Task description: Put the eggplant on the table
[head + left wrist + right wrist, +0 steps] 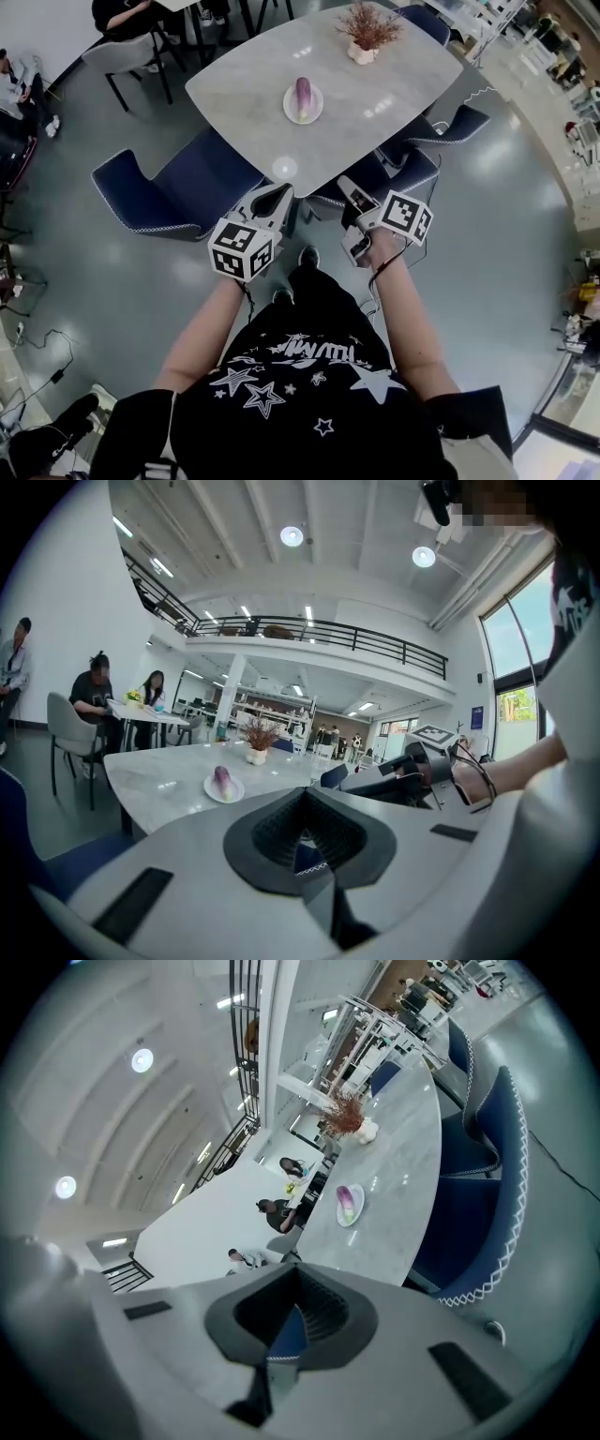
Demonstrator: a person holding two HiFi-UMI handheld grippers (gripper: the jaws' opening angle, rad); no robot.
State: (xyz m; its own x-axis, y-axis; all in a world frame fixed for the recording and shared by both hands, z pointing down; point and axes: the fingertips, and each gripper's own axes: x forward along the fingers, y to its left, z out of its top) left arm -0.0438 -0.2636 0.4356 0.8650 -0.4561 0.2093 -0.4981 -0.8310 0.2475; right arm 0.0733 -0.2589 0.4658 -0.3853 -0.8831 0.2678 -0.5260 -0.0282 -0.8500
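A purple eggplant (pixel 303 96) lies on a small white plate (pixel 289 112) near the middle of the grey oval table (pixel 394 75). I hold both grippers close to my body, short of the table's near edge and well apart from the plate. The left gripper (pixel 273 199) and the right gripper (pixel 351 201) both point toward the table, jaws closed together with nothing in them. From the left gripper (pixel 305 844) the eggplant (pixel 222 780) shows far ahead on its plate (pixel 210 793). Past the right gripper (pixel 286 1324) the eggplant (pixel 347 1202) also shows at a distance.
Blue chairs (pixel 173 187) (pixel 427 155) stand along the table's near side, right below the grippers. A pot of dried plants (pixel 366 36) stands at the table's far end. People sit at another table (pixel 127 14) at the back left. Cables lie on the floor (pixel 42 356).
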